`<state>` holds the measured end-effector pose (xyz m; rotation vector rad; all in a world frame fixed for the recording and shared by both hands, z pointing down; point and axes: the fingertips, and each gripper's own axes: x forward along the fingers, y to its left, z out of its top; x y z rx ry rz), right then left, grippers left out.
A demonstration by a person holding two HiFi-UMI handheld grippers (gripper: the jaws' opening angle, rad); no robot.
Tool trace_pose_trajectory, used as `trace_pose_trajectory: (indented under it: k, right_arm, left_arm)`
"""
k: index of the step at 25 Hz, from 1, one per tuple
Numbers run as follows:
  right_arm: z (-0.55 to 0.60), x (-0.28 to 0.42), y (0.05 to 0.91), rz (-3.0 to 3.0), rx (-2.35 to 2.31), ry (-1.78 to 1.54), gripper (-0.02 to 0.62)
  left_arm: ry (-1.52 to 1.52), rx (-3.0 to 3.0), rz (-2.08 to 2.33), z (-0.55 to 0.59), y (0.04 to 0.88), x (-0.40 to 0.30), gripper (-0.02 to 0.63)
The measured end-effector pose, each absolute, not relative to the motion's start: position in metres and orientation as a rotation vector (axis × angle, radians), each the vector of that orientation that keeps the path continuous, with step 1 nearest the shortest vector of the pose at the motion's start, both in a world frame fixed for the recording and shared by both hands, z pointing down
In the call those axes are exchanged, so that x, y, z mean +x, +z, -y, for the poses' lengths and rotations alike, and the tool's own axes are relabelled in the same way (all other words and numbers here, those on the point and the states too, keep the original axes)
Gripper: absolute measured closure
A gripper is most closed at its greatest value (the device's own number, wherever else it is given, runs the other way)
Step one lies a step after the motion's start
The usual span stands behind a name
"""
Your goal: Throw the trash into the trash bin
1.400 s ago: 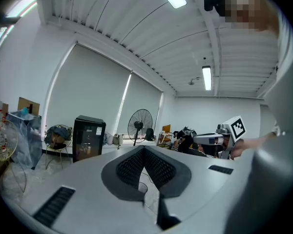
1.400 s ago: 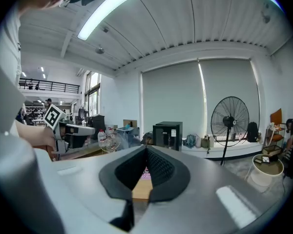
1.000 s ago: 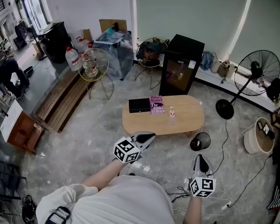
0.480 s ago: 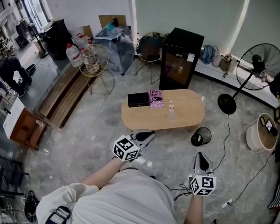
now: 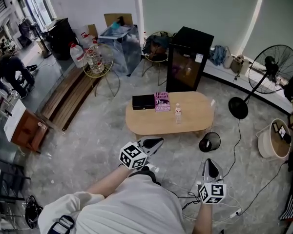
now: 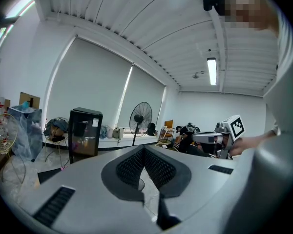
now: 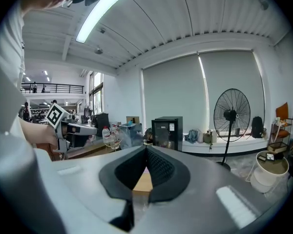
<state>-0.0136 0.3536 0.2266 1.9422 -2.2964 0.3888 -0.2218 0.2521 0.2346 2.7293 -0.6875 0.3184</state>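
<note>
A small clear plastic bottle (image 5: pixel 178 114) stands upright on the oval wooden table (image 5: pixel 190 123), beside a pink book (image 5: pixel 162 102) and a flat black box (image 5: pixel 143 101). A black mesh trash bin (image 5: pixel 210 142) sits on the floor at the table's near right end. My left gripper (image 5: pixel 154 142) hangs short of the table's near edge, shut and holding nothing (image 6: pixel 144 149). My right gripper (image 5: pixel 211 165) is lower right, just before the bin, also shut and holding nothing (image 7: pixel 146 148). Each gripper shows in the other's view: the right gripper (image 6: pixel 216 139) and the left gripper (image 7: pixel 71 128).
A black cabinet (image 5: pixel 188 63) stands behind the table, a standing fan (image 5: pixel 269 68) to the right, a white bucket (image 5: pixel 271 141) at far right. Cables (image 5: pixel 234 212) trail on the floor by my right side. A wire chair (image 5: pixel 97 62) and a wooden bench (image 5: pixel 71 99) stand at the left.
The whole room has shifted slightly in the head view as the person steps toward the table. Both grippers ride along, still shut, and a shoe now shows under the left gripper.
</note>
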Motion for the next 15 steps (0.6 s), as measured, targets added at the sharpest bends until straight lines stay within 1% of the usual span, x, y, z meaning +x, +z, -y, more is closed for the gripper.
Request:
trace_pose_trajectory:
  k: [6,15]
  right_arm:
    - [-0.341,-0.011,0.228,2.337,1.898,0.415,0.584]
    - [-0.296,0.003,0.232,2.305,1.891,0.366,0.584]
  left_arm:
    - [0.321,2.719,0.686,-0.238,0.237,-0.211,0.600]
    - [0.309,2.720,0.655,-0.191,0.248,-0.189,0.600]
